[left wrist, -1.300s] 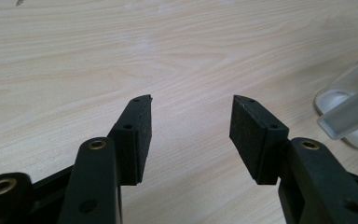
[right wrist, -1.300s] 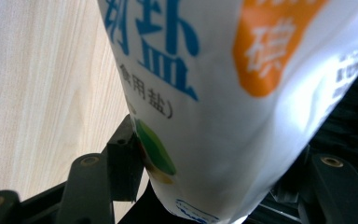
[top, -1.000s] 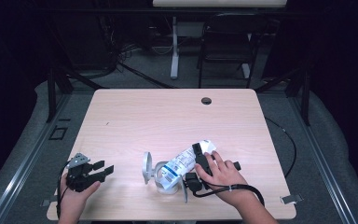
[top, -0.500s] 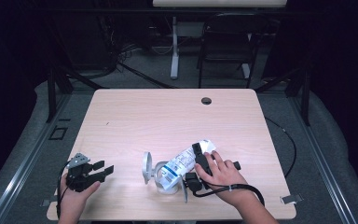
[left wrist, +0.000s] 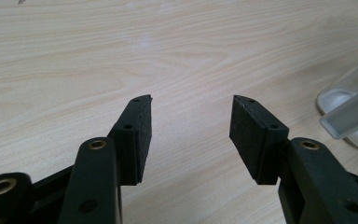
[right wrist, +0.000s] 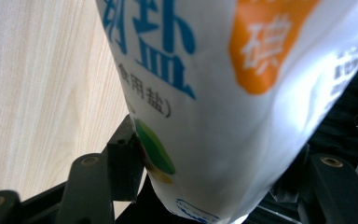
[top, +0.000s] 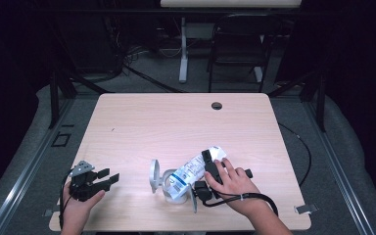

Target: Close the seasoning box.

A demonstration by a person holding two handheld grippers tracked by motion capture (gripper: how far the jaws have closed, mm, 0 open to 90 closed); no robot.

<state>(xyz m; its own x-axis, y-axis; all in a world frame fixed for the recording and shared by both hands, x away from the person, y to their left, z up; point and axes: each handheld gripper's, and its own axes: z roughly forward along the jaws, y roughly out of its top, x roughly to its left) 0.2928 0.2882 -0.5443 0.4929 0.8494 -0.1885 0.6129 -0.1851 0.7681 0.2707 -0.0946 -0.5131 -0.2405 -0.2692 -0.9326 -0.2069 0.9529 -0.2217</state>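
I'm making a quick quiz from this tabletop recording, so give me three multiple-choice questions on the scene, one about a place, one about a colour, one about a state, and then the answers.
1. Where does the clear container stand?
A. at the table's far edge by the round hole
B. on the table's near half, between the two hands
C. on the floor

2. What colour is the big lettering on the white bag?
A. blue
B. red
C. black

3. How do the jaws of the left hand-held gripper stand?
A. shut on the bag
B. shut on nothing
C. apart, with bare table between them

Answers: 1 B, the high view shows it near the front edge, left of the right hand-held gripper. 2 A, the right gripper view shows large blue characters beside an orange patch. 3 C, the left gripper view shows wood grain between the two pads.
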